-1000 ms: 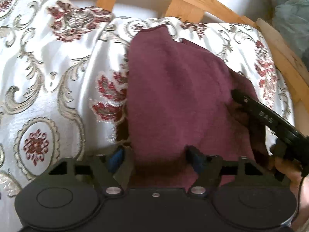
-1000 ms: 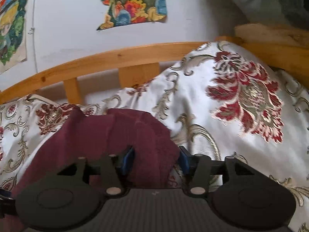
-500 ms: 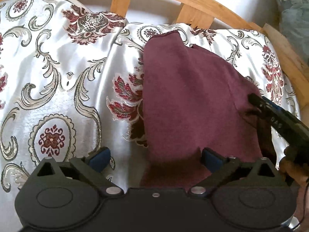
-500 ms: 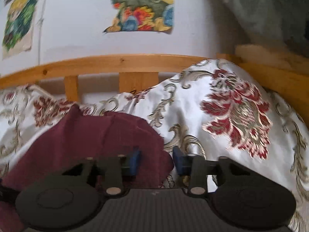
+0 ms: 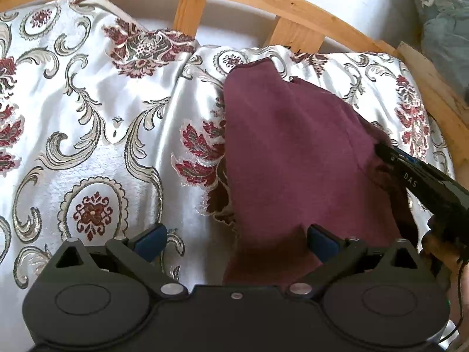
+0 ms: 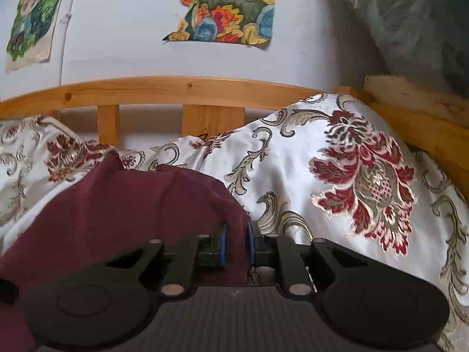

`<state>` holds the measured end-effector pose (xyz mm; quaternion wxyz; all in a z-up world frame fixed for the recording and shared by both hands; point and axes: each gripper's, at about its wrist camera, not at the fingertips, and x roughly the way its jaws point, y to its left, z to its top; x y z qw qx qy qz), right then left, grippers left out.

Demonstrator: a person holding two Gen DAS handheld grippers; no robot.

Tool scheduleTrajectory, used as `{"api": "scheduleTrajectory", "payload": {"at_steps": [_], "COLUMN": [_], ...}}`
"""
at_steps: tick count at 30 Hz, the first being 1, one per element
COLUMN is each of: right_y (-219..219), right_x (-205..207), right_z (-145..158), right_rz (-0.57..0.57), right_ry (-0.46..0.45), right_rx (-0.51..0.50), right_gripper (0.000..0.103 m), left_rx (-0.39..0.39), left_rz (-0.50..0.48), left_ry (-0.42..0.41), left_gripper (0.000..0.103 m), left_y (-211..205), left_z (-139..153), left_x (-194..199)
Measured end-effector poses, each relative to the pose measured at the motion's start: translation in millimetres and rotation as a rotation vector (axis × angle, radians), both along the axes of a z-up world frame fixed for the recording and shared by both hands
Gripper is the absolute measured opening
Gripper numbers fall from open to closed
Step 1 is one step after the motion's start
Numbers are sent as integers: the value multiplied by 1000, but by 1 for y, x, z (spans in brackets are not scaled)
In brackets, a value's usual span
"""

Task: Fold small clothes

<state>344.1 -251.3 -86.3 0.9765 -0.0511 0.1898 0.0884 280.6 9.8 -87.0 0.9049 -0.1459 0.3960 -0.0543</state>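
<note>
Now, right gripper [image 6: 236,245]: closing further, pinching the maroon knit garment [image 5: 293,158].
Left gripper [image 5: 236,242]: spreading wide, gripping nothing.

Maroon garment [image 5: 287,158]: one, lying on the bedspread.
Floral satin bedspread [image 5: 96,135]: one.
Wooden bed rail [image 6: 164,91]: one, behind the bedspread; three upright slats show in the right wrist view.
Paper pictures: two on the wall above the rail, one at left [image 6: 32,17], one toward the middle [image 6: 225,6].
Tools: two, left tool [image 5: 234,242] and right tool [image 6: 236,242].
</note>
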Motion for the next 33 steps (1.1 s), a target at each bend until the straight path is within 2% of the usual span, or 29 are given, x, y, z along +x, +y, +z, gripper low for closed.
{"api": "scheduleTrajectory", "payload": {"at_steps": [3, 5, 9, 11, 14, 17, 20, 22, 25, 28, 33], "right_y": [-9, -18, -29, -33, -36, -36, -36, -33, -29, -28, -20], "right_x": [-15, -28, -62, -84, -119, -160, -195, -218, -248, -271, -305], "right_z": [9, 18, 38, 47, 60, 72, 81, 86, 92, 93, 89], "right_rz": [-17, -28, -39, -36, -31, -29, -29, -23, 2, 33, 37], "right_ry": [-1, -8, -43, -63, -97, -139, -166, -179, -189, -154, -154], "right_rx": [41, 79, 85, 91, 114, 131, 158, 171, 207, 277, 276], "right_gripper": [39, 63, 74, 88, 97, 102, 103, 103, 103, 103, 103], "left_rx": [12, 17, 40, 54, 71, 131, 199, 231, 193, 139, 158], "left_rz": [-16, -37, -38, -29, -28, -6, -18, -36, -64, -66, -47], "left_ry": [-33, -69, -156, -195, -241, -310, -383, -401, -373, -349, -334], "left_gripper": [102, 102, 102, 102, 102, 102, 102, 102, 102, 102, 102], "left_y": [-3, -7, -18, -26, -31, -33, -33, -32, -22, -10, -3], "left_z": [5, 10, 25, 33, 43, 53, 64, 71, 80, 83, 78], "left_x": [-12, -22, -42, -52, -71, -100, -129, -146, -168, -192, -224]}}
